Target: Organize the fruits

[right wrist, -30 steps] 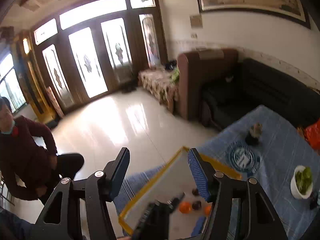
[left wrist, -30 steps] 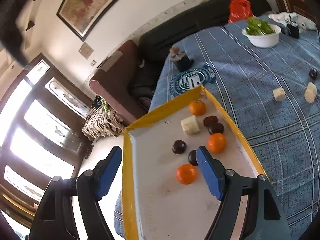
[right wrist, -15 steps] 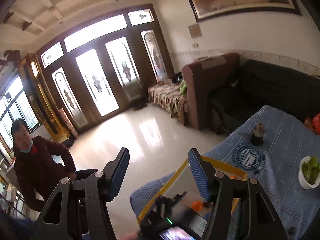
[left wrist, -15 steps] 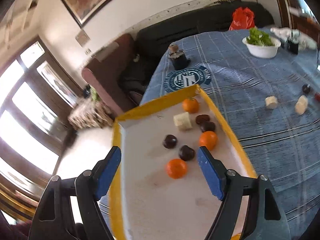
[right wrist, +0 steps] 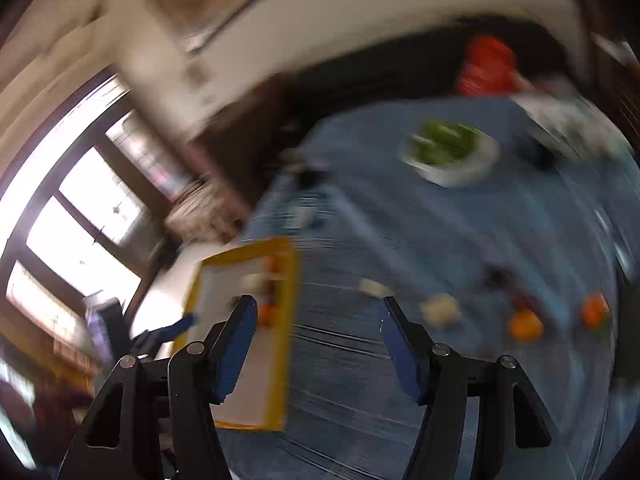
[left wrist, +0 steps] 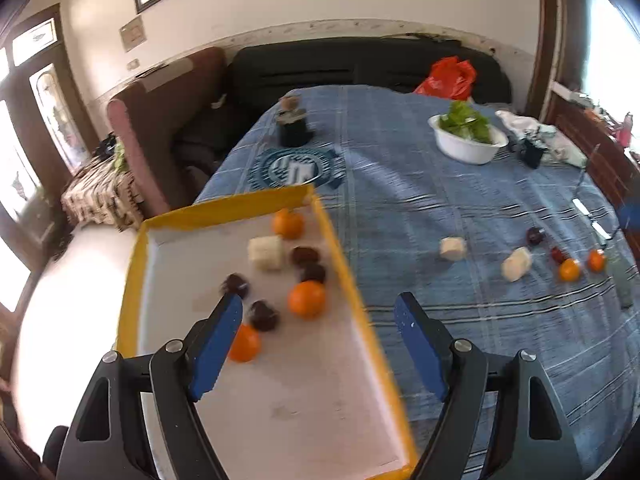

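Note:
A yellow-rimmed white tray [left wrist: 224,212] on the blue cloth holds three oranges [left wrist: 306,299], several dark fruits [left wrist: 263,315] and a white chunk [left wrist: 266,253]. My left gripper [left wrist: 318,344] is open and empty above the tray's right edge. Loose on the cloth to the right lie two white chunks [left wrist: 453,248], dark fruits [left wrist: 535,235] and two small oranges [left wrist: 569,270]. My right gripper [right wrist: 316,340] is open and empty above the cloth, in a blurred view, with the tray [right wrist: 286,320] at its left and the loose fruit [right wrist: 525,326] at its right.
A white bowl of greens [left wrist: 466,138] stands at the back right. A dark jar [left wrist: 293,128] stands behind the tray. A red bag [left wrist: 448,78] lies at the far edge by a black sofa. The table edge drops to the floor left of the tray.
Both grippers have swung right. The left view now takes in the loose fruit on the cloth. The right view has turned from the room and windows down onto the table.

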`<action>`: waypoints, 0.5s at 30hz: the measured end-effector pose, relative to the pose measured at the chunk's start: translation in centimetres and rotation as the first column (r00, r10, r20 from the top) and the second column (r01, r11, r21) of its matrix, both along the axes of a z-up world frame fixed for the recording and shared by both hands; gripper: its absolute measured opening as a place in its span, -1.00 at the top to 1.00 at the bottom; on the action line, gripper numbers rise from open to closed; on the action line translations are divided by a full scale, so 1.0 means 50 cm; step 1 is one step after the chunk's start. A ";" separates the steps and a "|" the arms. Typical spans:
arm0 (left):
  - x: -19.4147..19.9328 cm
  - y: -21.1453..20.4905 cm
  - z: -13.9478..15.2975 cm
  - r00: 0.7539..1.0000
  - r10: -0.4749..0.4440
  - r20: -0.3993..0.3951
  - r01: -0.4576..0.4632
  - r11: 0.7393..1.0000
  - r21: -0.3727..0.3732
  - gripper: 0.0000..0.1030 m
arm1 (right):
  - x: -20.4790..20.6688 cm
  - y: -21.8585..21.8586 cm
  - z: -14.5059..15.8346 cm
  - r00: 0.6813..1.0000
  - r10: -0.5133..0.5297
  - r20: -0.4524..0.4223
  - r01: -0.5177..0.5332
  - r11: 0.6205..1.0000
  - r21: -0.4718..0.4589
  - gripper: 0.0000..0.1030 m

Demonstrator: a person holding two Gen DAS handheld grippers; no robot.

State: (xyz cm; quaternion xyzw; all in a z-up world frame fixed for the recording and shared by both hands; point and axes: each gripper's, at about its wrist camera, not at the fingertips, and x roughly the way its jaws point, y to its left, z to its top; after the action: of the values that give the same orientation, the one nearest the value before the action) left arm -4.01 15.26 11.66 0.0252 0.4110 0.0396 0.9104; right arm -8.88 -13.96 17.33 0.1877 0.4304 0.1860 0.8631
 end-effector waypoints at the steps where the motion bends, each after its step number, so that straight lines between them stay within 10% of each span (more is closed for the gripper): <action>1: 0.003 -0.007 0.002 1.000 -0.010 0.001 0.010 1.000 -0.011 -0.51 | -0.002 -0.032 -0.015 0.999 -0.048 -0.022 0.048 0.999 0.003 -0.32; 15: 0.078 -0.111 -0.020 0.989 -0.129 -0.073 0.114 0.977 -0.180 -0.46 | -0.061 -0.162 -0.090 0.981 -0.144 -0.133 0.140 0.989 -0.034 -0.31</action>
State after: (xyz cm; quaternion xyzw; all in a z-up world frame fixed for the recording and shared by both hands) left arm -0.10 9.70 10.65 -0.0284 0.4485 -0.0537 0.8917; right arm -11.93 -22.06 12.83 0.2194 0.4757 0.1054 0.8453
